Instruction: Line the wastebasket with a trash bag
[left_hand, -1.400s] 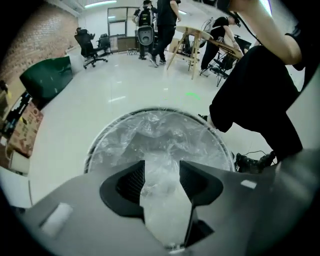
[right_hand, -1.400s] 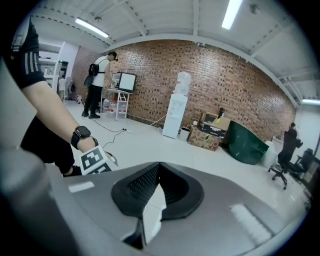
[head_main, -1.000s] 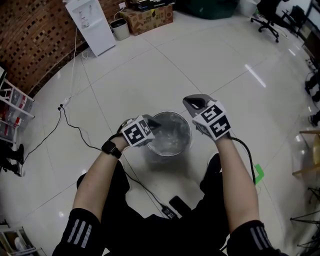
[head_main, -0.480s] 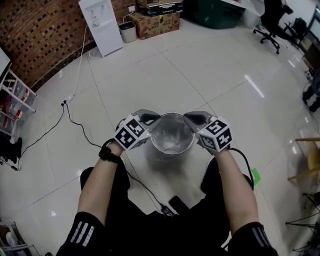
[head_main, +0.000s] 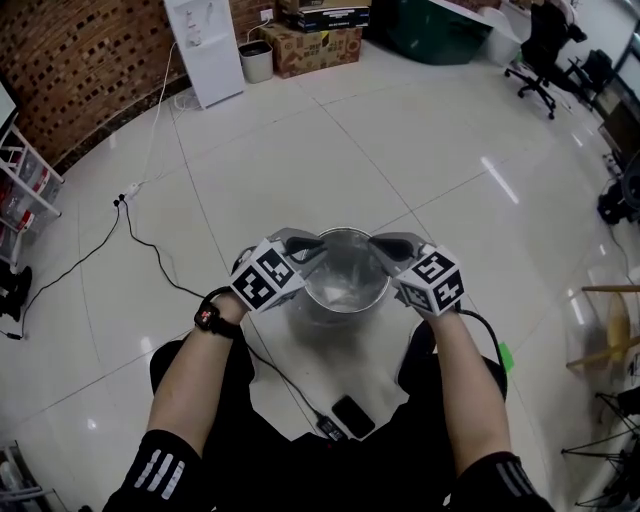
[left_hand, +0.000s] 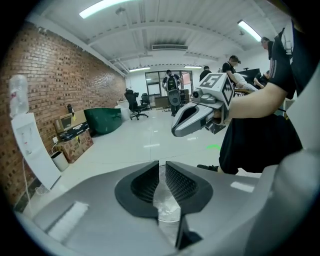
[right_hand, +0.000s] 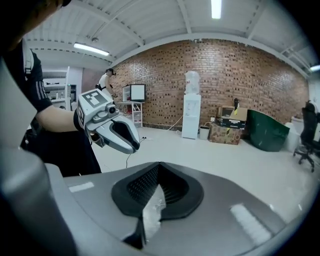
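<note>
Round metal wastebasket (head_main: 318, 312) upright; clear crinkled trash bag (head_main: 346, 282) inside, seemingly lining it.

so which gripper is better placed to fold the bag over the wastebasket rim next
Right. The right gripper is clamped on the trash bag at the wastebasket rim; on the left gripper the jaws have just been opening, bag between them.

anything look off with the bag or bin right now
Nothing spilled or damaged. The one uneven thing: the left tongs have just been opening, so the clear trash bag lies in a narrow gap between them rather than pinched, while the right tongs are shut on it. The wastebasket stands upright.
</note>
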